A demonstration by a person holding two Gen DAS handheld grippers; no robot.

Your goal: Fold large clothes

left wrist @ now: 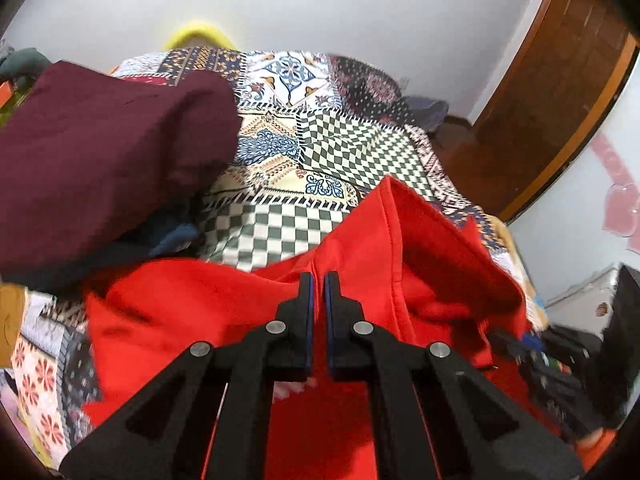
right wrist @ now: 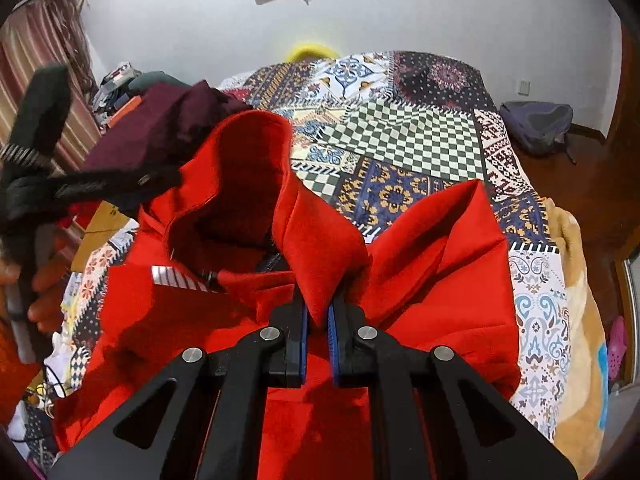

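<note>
Both tongs are clamped on the same red hooded garment (right wrist: 224, 320), which lies bunched at the near edge of the bed (right wrist: 420, 136), spilling toward the person; the left tongs (left wrist: 318, 280) have their jaws drawn almost together with a fold of red cloth pinched between them, beside a stitched hem; the right tongs (right wrist: 318, 304) grip a thick tongue of red fleece that stands up between the blue pads, the jaws held slightly apart by the thickness of the cloth. The relation that matters: the garment sits directly ahead of and under both tongs, not to either side, and its open hood (right wrist: 236, 184) stands up toward the left of the right-wrist view, between the two grips and nearer the left hand; the left tool (right wrist: 44, 160) shows blurred at that view's left edge. The body of the garment hangs below the frames, so its long axis cannot be told for certain; it seems to run from the hood back toward the person, across the near edge. A maroon garment (left wrist: 100, 152) is heaped toward the bed's left edge, just beside the red one; the far half of the patchwork cover lies open. In my judgement the next move calls for both grips to carry the cloth forward onto that open cover and spread it; the maroon heap could snag the left side.
</note>
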